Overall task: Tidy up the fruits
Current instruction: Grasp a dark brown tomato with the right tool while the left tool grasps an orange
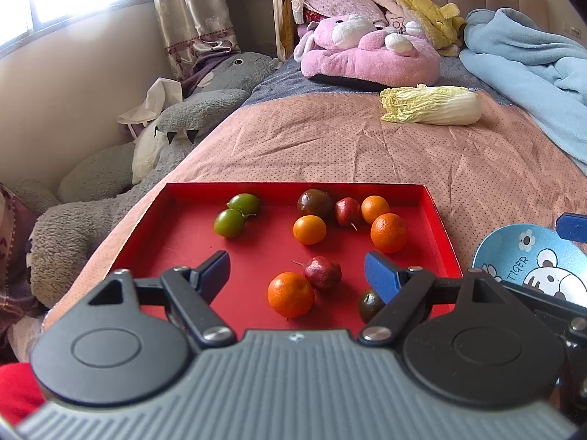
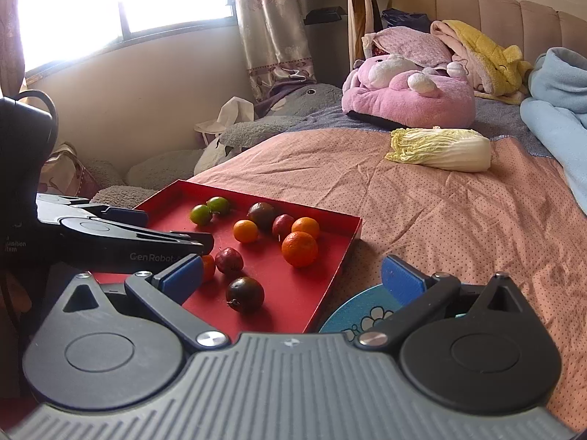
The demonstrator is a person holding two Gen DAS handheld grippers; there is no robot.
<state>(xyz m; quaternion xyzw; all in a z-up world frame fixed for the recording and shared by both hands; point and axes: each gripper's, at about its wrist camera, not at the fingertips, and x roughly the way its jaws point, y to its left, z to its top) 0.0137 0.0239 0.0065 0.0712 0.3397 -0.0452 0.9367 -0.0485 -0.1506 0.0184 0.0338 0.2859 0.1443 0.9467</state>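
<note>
While both hand-held grippers hang spread and empty, the left hand-held gripper [image 1: 297, 267] frames an orange [image 1: 290, 294] low in the red tray [image 1: 436, 220] on the bed. It looks light, firm and prone to rolling, so I'd pinch it across the middle. Its skin is bright and dimpled. The right hand-held gripper [image 2: 291, 275] hovers over the tray's edge, beside a blue bowl [image 2: 361, 311].

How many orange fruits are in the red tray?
4. Nearest orange beside a red fruit; smallest mid-tray; two by the right wall, and, behind it. None looks hidden.
</note>
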